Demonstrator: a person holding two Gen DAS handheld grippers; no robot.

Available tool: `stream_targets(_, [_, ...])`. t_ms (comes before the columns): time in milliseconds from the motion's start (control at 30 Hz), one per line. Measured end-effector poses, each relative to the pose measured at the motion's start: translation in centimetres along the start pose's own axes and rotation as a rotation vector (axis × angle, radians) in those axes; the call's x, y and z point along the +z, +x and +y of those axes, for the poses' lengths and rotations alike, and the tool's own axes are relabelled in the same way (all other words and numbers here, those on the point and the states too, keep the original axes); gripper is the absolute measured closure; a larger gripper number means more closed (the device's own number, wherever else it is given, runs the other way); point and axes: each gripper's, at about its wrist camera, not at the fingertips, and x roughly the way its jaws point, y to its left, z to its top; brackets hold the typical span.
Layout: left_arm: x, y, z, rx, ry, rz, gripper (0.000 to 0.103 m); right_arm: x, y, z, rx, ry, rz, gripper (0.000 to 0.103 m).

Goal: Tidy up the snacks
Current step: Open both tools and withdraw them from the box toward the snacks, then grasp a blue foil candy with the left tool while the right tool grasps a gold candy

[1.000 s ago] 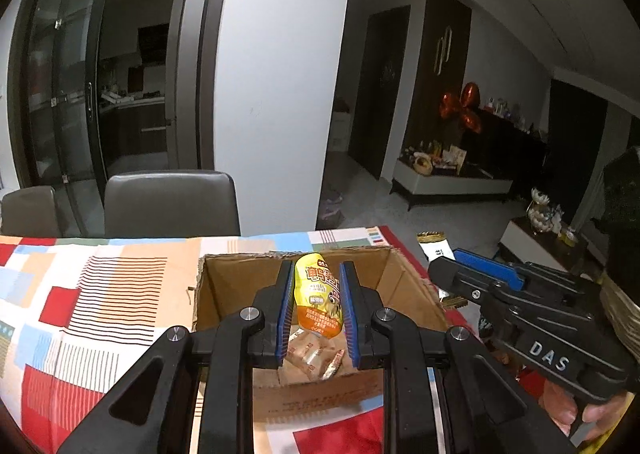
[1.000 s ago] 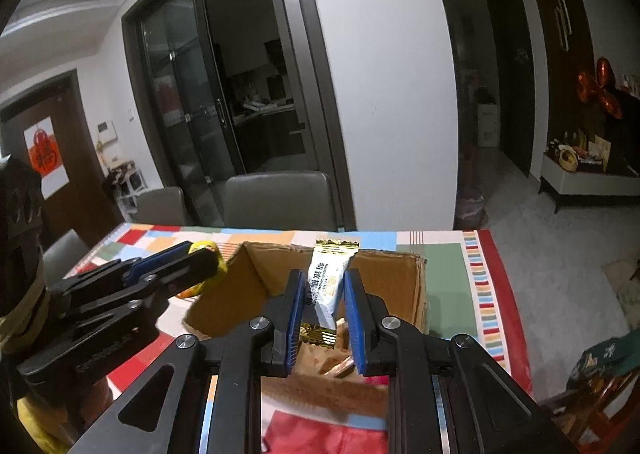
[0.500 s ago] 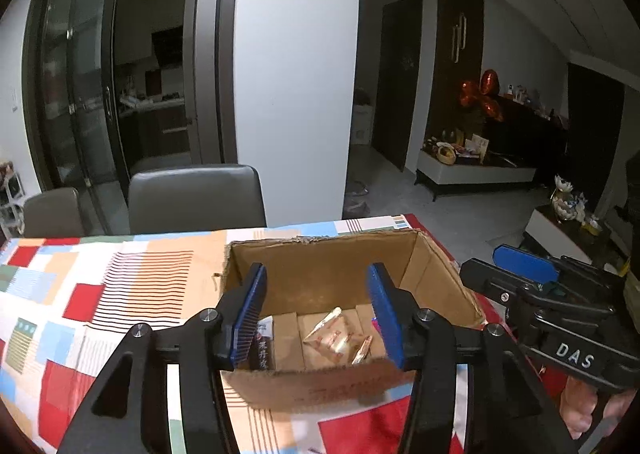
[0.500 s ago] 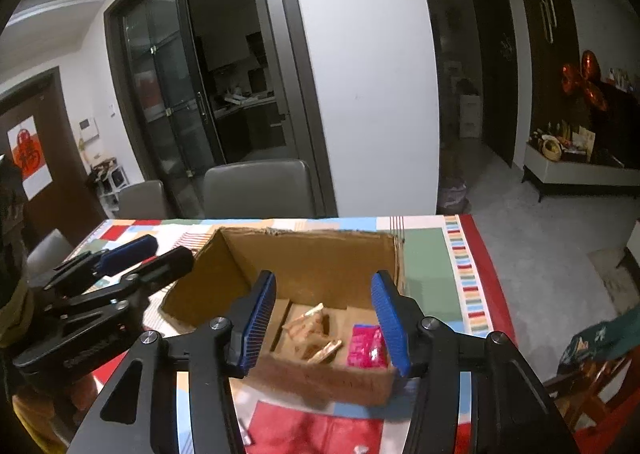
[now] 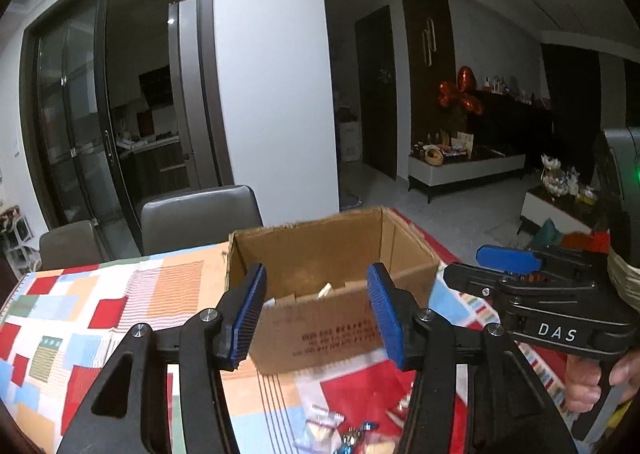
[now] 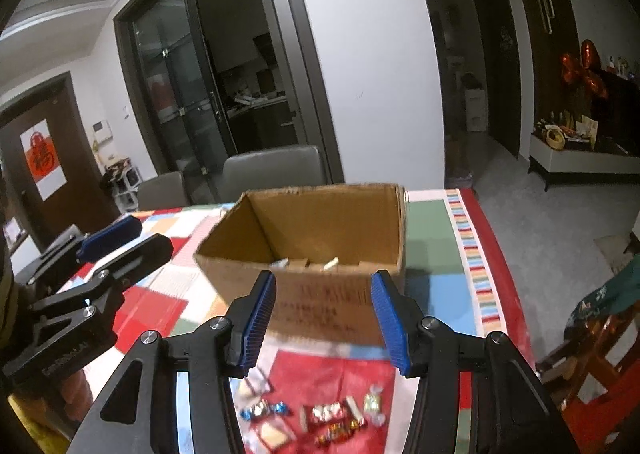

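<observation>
You've got two claws in play. Your left claw [image 5: 316,314] stands part open with nothing between its blue pads, and your right claw [image 6: 322,320] is the same, part open and empty. Each shows in the other's view, off to the side of the box.

One cardboard box [image 6: 320,250] sits open-topped on the bench [image 6: 436,238], straight ahead of both claws. Inside it, at least two pale wrapper tips [image 6: 330,264] peek over the near wall; the rest of its contents is hidden.

Loose snacks [image 6: 336,416] lie on the bench in front of the box, below your right claw: roughly six or seven small wrapped pieces, blurred, so no exact count. From the left wrist view a few of the same kind [image 5: 340,434] show near the bottom edge.

The bench wears a patchwork cloth [image 5: 100,314] of red, blue, orange, white and striped blocks, with a striped border on its right side.

Beyond the box are two grey chairs [image 6: 272,173] at the far edge. Behind them is a dark-framed glass sliding door [image 6: 180,101] and a white pillar [image 6: 360,53]. Right of the box there's grey tiled floor [image 6: 520,193], a low white cabinet [image 6: 584,161] and red foil balloons [image 6: 584,69]. Left of the box is a brown door with a red paper cutting [image 6: 40,161].
</observation>
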Motion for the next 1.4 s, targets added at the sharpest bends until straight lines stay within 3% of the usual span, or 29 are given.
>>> stream_targets(300, [-5.2, -0.3, -0.8, -0.032, -0.017, 0.112, 0.052, -5.2, -0.7, 0.0, -0.014, -0.002, 0.083, 0.052])
stream_targets(733, [-12.4, 3.4, -1.4, -0.085, -0.073, 0.330, 0.056, -11.5, 2.4, -0.6, -0.040, 0.054, 0.247, 0.052])
stream_targets(1167, [-14.8, 6.1, -1.4, -0.105, -0.074, 0.417, 0.059, -14.0, 5.0, -1.5, -0.055, 0.103, 0.339, 0.053])
stream_targets(1400, [-15.4, 7.2, -1.0, -0.130, -0.093, 0.445, 0.063, -14.4, 5.7, -1.7, -0.050, 0.110, 0.363, 0.059])
